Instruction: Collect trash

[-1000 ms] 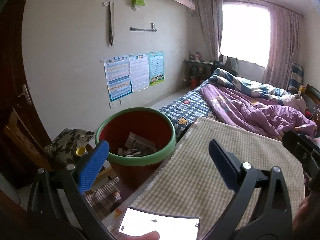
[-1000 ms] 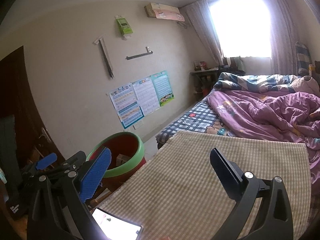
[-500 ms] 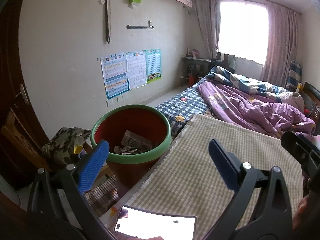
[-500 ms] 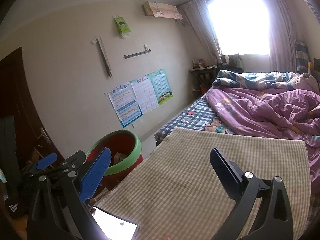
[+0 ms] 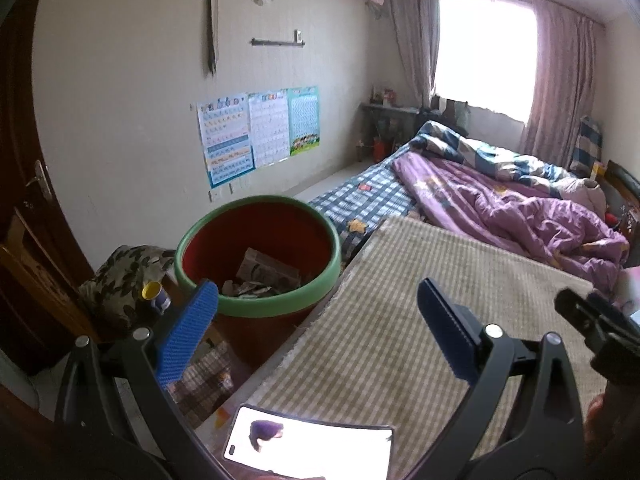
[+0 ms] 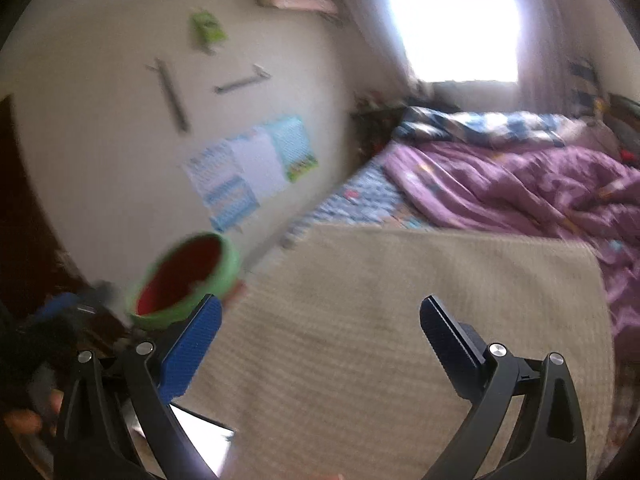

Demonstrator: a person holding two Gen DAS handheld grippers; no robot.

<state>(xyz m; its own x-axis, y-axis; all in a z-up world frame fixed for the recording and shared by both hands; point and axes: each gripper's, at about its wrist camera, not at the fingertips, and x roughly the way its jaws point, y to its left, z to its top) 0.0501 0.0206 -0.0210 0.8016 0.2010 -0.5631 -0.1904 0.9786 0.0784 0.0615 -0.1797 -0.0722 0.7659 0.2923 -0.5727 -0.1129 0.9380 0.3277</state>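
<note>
A red bin with a green rim (image 5: 256, 304) stands left of the checked cloth (image 5: 400, 340) and holds crumpled paper trash (image 5: 266, 276). My left gripper (image 5: 316, 332) is open and empty, low over the cloth's left edge, just right of the bin. My right gripper (image 6: 320, 344) is open and empty above the cloth (image 6: 400, 320); its view is blurred. The bin (image 6: 184, 280) shows small at its left. The right gripper's body (image 5: 600, 332) shows at the right of the left wrist view.
A lit phone (image 5: 308, 444) lies at the cloth's near edge. A bed with a purple quilt (image 5: 512, 208) lies beyond. A patterned cushion (image 5: 124, 276) and a small yellow-topped cup (image 5: 154, 294) sit left of the bin. A dark door (image 5: 24, 184) stands far left.
Both grippers have drifted, the bin sliding right in the left view and left and lower in the right view. The right wrist view has become blurred. Both grippers stay open.
</note>
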